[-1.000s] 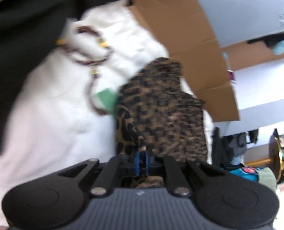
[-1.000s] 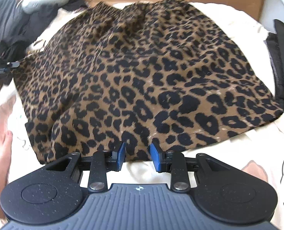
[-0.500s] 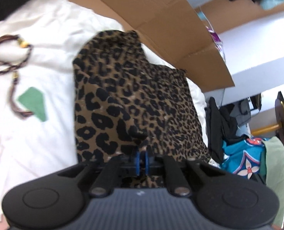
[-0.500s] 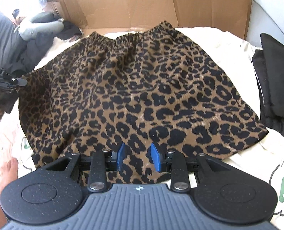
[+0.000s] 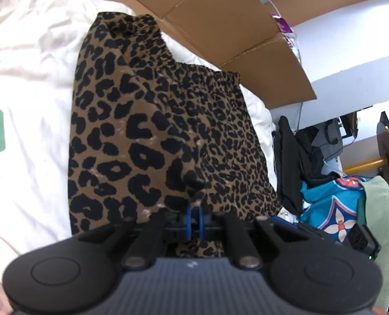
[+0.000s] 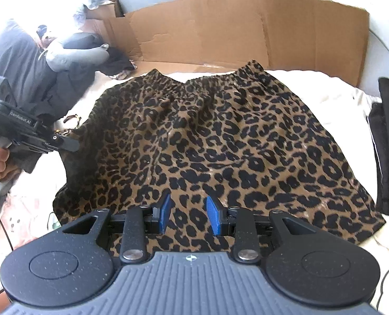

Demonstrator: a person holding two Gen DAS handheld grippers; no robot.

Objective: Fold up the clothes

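Leopard skirt [image 6: 220, 141] lies flat on white sheet [image 6: 312, 84], waistband toward cardboard [image 6: 247, 29], hem toward right gripper [image 6: 187, 218], whose jaws stand apart above hem. Left gripper [image 5: 194, 220] jaws clamped on skirt's left edge, lifting it

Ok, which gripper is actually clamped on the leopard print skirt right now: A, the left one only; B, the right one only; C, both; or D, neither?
A: the left gripper has its blue fingers pinched together on the edge of the leopard print skirt, while the right gripper hovers over the hem with its jaws apart and nothing between them.
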